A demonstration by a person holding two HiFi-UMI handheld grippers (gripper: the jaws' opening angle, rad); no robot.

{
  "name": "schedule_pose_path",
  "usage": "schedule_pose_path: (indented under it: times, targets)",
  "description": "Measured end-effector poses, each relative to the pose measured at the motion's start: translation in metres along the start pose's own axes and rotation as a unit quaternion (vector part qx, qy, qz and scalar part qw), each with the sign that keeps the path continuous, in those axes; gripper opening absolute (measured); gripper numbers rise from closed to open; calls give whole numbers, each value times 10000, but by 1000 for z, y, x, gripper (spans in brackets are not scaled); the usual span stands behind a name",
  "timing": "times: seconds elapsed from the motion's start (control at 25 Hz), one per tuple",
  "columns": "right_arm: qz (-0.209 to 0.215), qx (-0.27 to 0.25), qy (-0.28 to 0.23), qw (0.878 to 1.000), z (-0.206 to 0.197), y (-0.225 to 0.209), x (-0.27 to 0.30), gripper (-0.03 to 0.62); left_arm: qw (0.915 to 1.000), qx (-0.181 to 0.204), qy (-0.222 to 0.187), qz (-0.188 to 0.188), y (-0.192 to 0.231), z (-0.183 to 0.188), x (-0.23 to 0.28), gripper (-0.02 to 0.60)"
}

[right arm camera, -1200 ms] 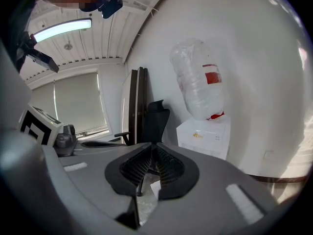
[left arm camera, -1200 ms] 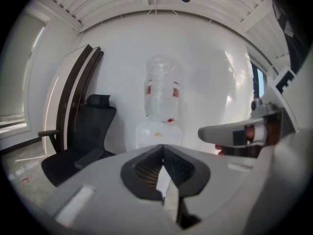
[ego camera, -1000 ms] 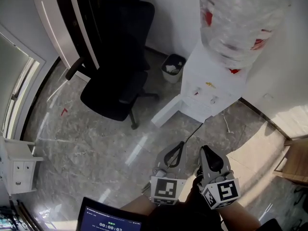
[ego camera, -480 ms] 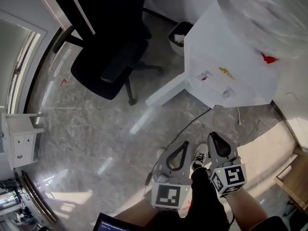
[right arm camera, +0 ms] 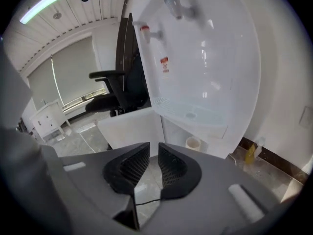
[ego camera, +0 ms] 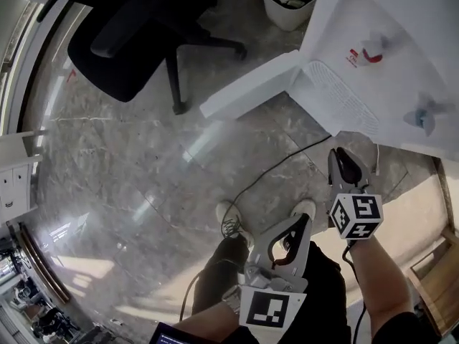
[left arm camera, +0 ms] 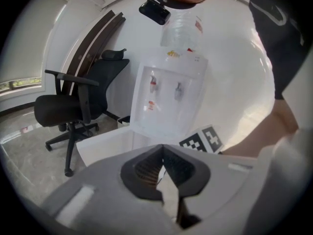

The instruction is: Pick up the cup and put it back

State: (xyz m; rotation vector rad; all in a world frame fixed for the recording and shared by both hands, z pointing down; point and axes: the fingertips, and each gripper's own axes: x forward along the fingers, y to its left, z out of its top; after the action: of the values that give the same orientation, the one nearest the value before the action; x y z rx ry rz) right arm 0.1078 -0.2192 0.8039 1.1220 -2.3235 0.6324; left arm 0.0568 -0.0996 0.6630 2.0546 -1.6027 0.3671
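Cream cup (right arm camera: 193,143) stands upright, mouth up, beneath the dispenser (right arm camera: 210,53) tray (right arm camera: 190,112). Red label (right arm camera: 164,64) illegible. Left tool (left arm camera: 163,153) pressed together, empty; right tool (right arm camera: 153,151) opening, nothing between.

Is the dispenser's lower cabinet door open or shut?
Open: the door stands swung out from the water dispenser, and a cup shows in the opening behind it.
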Motion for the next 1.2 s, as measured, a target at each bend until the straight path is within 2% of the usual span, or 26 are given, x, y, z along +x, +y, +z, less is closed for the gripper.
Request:
schedule_pose_path:
  times: [0.2,0.4,0.56,0.72,0.84,0.96,1.04,1.2]
  targets:
    - [-495,-47,16,9988,-49,-41,69,62,10000,-27,-25,-44,31,-59,35,3]
    - [-911,194,-133,9956,-71,-79,121,69,9993,161,-272,-218,50,-86,72,3]
    - [-1178,221,-291,9924,-84,-105,160,72,9965,407,-662,-317,75,-82,111,3]
    - [-1263,464,-127,9908,-106,-129,192,77,9903,730,-1116,-399,93,-65,154,3]
    - [-1279,717,0,9892,-115,-140,210,91,9900,599,-1151,-548,100,-66,184,3]
    - [-1533,754,79,9853,-122,-156,224,95,9895,471,-1149,-741,100,-67,203,3]
    - [-1696,636,64,9834,-123,-168,232,94,9871,604,-1221,-838,101,-64,210,3]
    - [-1920,483,184,9800,-127,-180,247,104,9789,1105,-1405,-988,101,-59,211,3]
